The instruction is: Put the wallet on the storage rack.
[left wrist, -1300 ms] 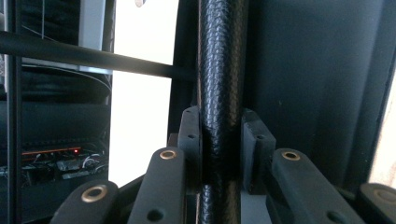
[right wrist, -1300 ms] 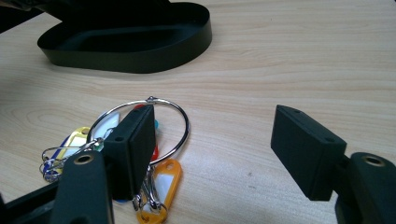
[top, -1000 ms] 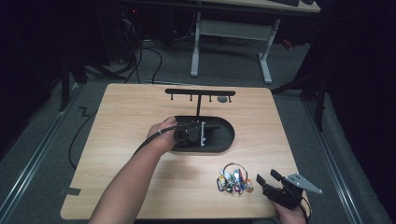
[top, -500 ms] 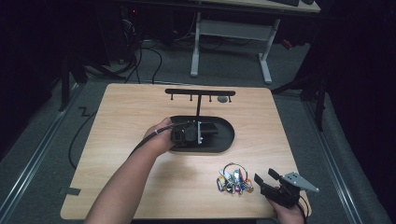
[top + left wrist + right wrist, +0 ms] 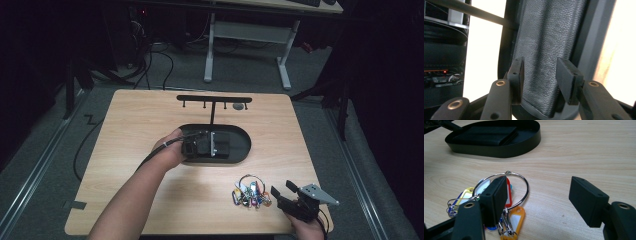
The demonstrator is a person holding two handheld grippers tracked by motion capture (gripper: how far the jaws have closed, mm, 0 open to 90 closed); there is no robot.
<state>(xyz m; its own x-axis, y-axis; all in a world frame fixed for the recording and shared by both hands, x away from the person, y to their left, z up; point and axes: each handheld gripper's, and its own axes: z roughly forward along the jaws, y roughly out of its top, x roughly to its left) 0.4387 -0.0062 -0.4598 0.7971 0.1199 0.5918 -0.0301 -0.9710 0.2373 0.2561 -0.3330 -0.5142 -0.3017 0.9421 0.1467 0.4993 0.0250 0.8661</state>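
The left gripper [image 5: 216, 145] sits inside the black oval tray [image 5: 242, 152] at mid-table, its jaws set on either side of a black leather wallet [image 5: 546, 50]; in the left gripper view the pads stand just beside the wallet's two faces, and whether they actually press it is hard to tell. Compared with a second ago this hand has barely shifted and remains over the tray. The right gripper [image 5: 282, 192] rests near the table's front right corner with its jaws spread wide and nothing between them. It has edged slightly toward the bunch of coloured key tags [image 5: 248, 192] on a wire ring [image 5: 519, 183], which lies on the wooden table [image 5: 140, 120] just beside its left jaw. The key bunch itself has not moved
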